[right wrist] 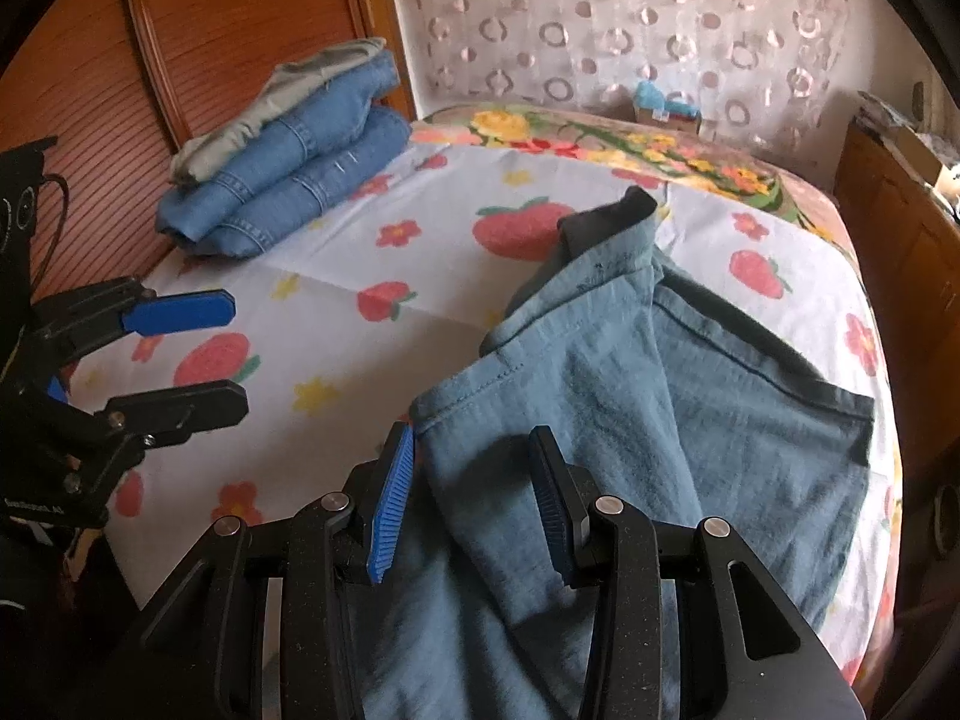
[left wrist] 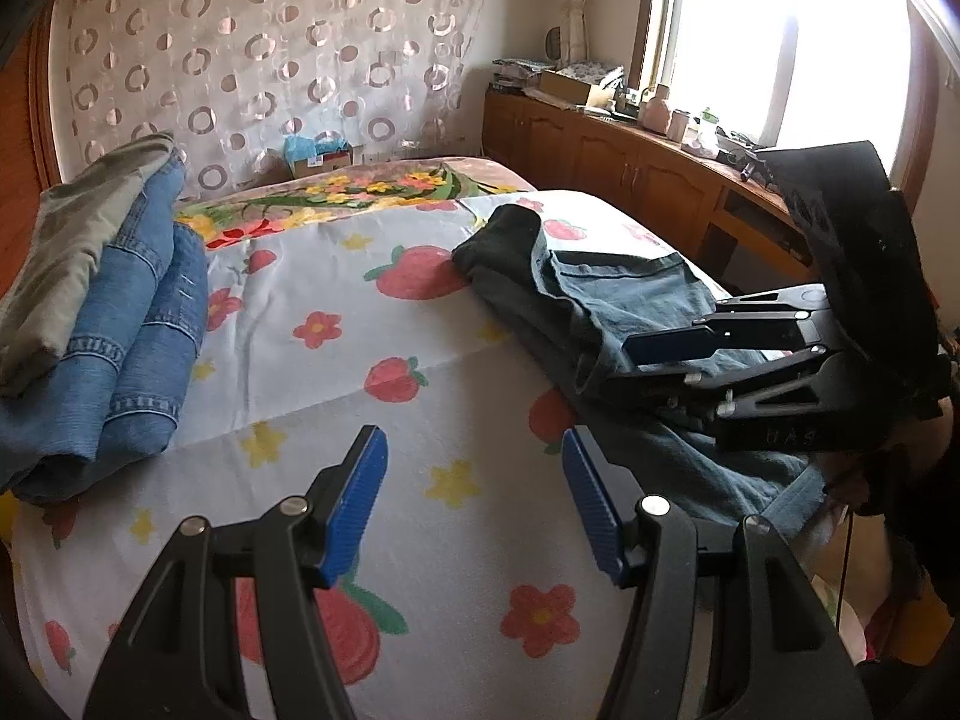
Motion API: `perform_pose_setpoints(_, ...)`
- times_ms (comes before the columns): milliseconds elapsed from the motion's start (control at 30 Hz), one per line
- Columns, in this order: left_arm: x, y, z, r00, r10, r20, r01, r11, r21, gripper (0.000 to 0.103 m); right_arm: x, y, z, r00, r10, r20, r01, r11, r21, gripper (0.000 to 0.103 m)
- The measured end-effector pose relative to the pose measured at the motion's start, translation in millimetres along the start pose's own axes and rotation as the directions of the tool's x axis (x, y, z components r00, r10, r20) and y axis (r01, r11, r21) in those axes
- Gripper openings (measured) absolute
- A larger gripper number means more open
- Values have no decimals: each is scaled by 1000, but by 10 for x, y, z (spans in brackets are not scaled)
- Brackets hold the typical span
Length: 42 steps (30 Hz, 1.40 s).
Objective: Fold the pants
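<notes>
Light blue-grey pants (right wrist: 690, 390) with a dark inner waistband lie crumpled on the right side of the bed; they also show in the left wrist view as pants (left wrist: 600, 306). My right gripper (right wrist: 474, 492) hovers low over one leg's hem end. Its jaws stand partly apart with the cloth lying between them, and neither pad visibly pinches it. From the left wrist view the right gripper (left wrist: 648, 363) reaches in from the right over the pants. My left gripper (left wrist: 474, 480) is open above the bare strawberry-print sheet (left wrist: 372, 324), holding nothing. The right wrist view shows the left gripper (right wrist: 237, 354) at the left.
A stack of folded blue jeans topped by an olive garment (left wrist: 120, 330) (right wrist: 288, 180) sits at the bed's far left by a wooden panel (right wrist: 210, 30). A wooden cabinet (left wrist: 630, 162) with clutter runs under the bright window. A small box (left wrist: 318, 159) stands beyond the bed.
</notes>
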<state>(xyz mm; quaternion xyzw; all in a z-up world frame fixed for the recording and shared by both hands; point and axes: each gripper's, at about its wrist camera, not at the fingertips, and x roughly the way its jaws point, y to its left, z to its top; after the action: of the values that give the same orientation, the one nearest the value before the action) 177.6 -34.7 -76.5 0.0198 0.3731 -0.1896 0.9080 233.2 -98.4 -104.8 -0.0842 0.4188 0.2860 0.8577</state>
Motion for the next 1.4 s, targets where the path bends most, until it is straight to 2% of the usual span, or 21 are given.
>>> perform_pose_setpoints(33,20,-3,-2,1000,-2,-5,2,1000,1,60,-2,-18,-3,1000,12,-8,-12,1000,-12,5)
perform_pose_setpoints(133,77,-27,0,1000,-10,-19,11,1000,9,60,-82,-68,-5,1000,24,3,-24,999,-31,1)
perform_pose_setpoints(300,201,-65,42,999,-20,-38,21,1000,12,60,-293,-324,51,999,3,37,-2,1000,-16,1)
perform_pose_setpoints(500,366,-140,116,998,-31,-62,32,999,19,60,-479,-862,147,993,-100,64,98,995,25,1)
perform_pose_setpoints(700,451,-236,159,996,-41,-77,44,999,32,60,-423,-1380,157,979,-200,33,196,976,97,1)
perform_pose_setpoints(867,501,-315,179,995,-45,-90,49,998,46,60,-447,-1508,84,973,-230,31,224,966,131,22)
perform_pose_setpoints(900,512,-331,180,995,-45,-92,50,998,49,60,-462,-1508,73,972,-234,33,228,964,135,29)
perform_pose_setpoints(933,525,-339,177,994,-45,-95,50,997,51,60,-471,-1510,67,972,-233,37,226,964,140,31)
perform_pose_setpoints(1133,619,-444,162,992,-50,-118,58,996,66,60,-381,-1383,42,988,-156,12,153,982,115,32)
perform_pose_setpoints(1400,726,-481,143,989,-44,-143,55,996,71,60,-145,-1250,67,994,-107,-35,109,992,65,32)
